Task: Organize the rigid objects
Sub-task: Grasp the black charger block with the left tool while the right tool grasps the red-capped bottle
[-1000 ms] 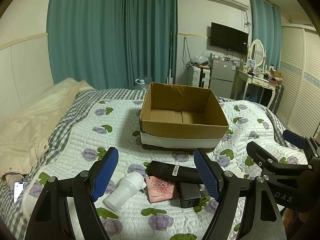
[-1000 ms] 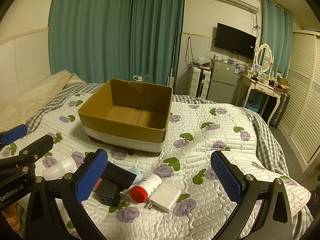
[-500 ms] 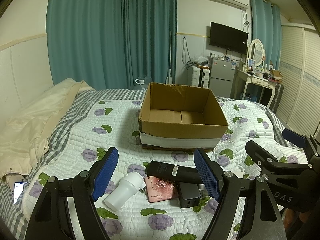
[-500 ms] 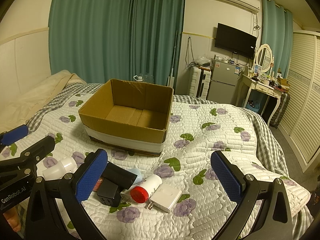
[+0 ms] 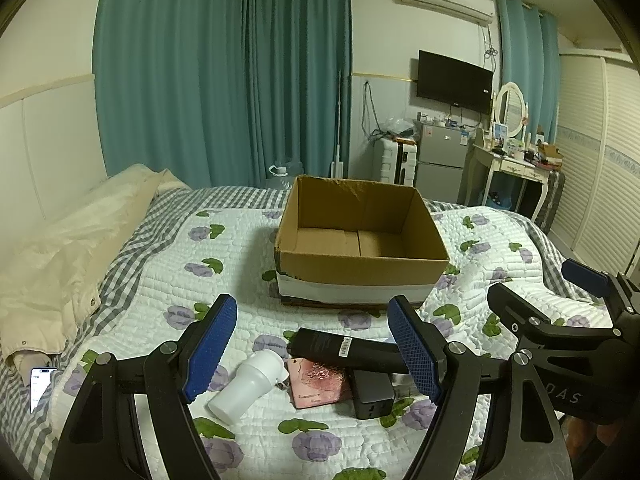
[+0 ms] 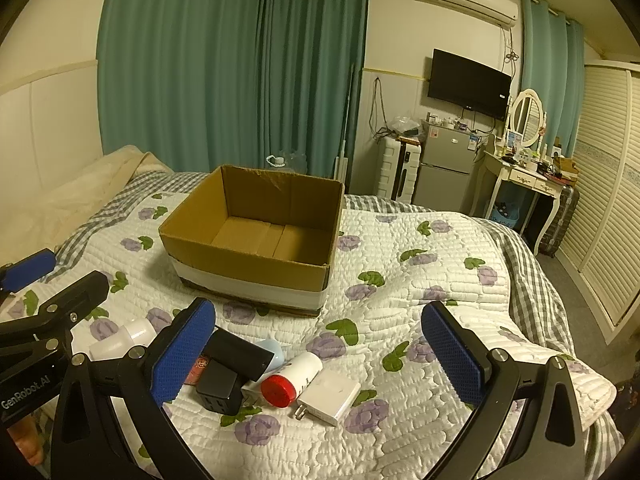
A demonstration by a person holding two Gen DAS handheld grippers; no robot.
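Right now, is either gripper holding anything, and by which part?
Nothing is held. The left gripper and right gripper are both open above the bed, with the small items loose on the quilt.

Box [image 6: 256, 264] on quilt [image 6: 420, 280], bottle [image 5: 248, 388], charger [image 6: 218, 386], adapter [image 6: 328, 396] clustered before it

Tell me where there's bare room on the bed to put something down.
The cardboard box is empty inside. Bare quilt lies to its right, up to the checked border. It is crowded in front of the box, where the white bottle, black tube, black charger, red-capped bottle and white adapter cluster.
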